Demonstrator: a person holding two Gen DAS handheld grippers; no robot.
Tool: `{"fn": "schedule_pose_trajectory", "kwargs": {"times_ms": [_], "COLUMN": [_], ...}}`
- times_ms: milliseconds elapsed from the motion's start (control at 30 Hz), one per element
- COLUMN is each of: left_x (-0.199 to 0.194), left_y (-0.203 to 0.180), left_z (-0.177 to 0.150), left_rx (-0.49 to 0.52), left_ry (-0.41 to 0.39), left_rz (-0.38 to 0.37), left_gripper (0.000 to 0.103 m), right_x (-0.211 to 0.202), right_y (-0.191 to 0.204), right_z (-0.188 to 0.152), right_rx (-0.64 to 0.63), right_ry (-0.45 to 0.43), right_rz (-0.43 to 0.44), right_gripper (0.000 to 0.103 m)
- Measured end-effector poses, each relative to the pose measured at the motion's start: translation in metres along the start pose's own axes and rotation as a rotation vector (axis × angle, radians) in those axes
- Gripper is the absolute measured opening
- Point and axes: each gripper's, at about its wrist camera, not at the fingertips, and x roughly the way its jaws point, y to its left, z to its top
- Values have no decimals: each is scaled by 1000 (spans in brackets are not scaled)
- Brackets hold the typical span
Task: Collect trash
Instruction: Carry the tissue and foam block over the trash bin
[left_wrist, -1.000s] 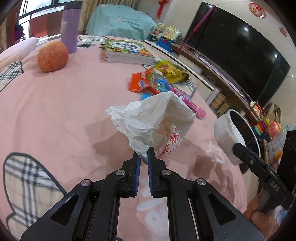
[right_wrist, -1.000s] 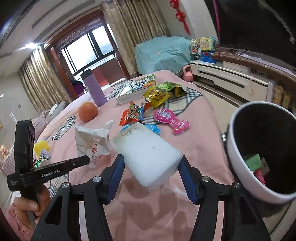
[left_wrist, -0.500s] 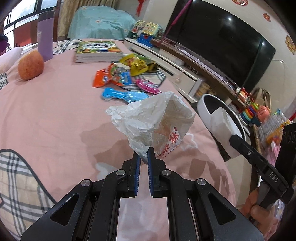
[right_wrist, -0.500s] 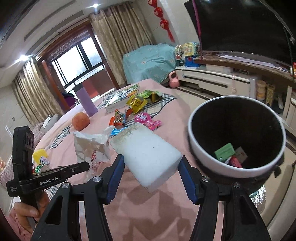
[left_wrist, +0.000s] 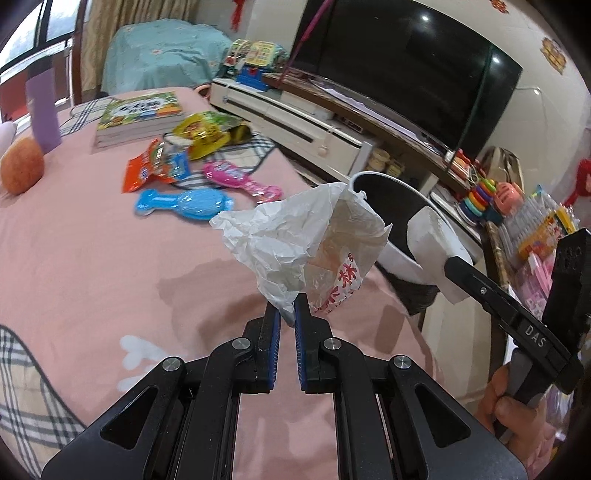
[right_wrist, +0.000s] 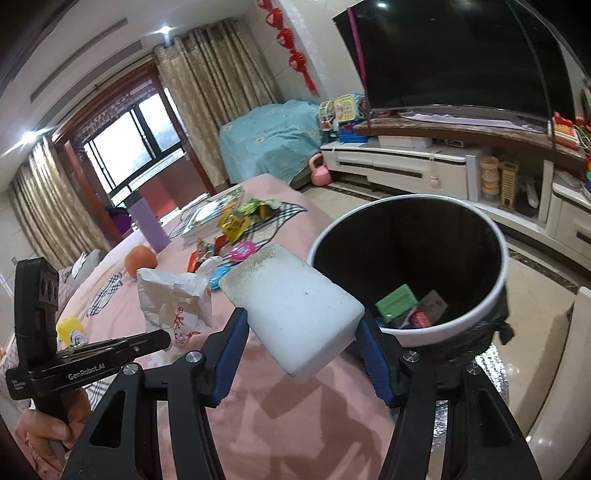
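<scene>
Two pieces of trash are in hand above the pink-covered bed, near its edge beside the bin. The left tool has its blue pads pinched together on the bottom corner of a crumpled white paper bag, which stands up from the grip. The right tool is clamped across a white foam block, its pads pressing the block's two sides.

The bin stands just off that edge of the bed, mouth up. The step, I judge, is to carry both pieces over that mouth. The block sits nearest the rim, so bring it over the dark opening before parting the pads; released early, it could strike the white rim and bounce to the floor. The bag is light and may drift, so lower it well inside before letting go.

Snack wrappers lie uncollected at the far edge of the bed. The bag's contents cannot be seen, its red print is only partly legible, and the bin's base is cut off.
</scene>
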Motion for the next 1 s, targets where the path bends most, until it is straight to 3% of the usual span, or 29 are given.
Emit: {"fn": "schedule_pose_trajectory", "kwargs": {"times_ms": [1000], "left_x": [42], "left_y": [-89], "left_z": [37], "left_rx": [159], "left_ry": [34], "left_rz": [-46], "left_gripper": [7], "right_x": [-21], "right_y": [-65], "right_z": [22], "right_rx": [78], "right_ry": [-34], "right_rz": [-115], "right_gripper": [61]}}
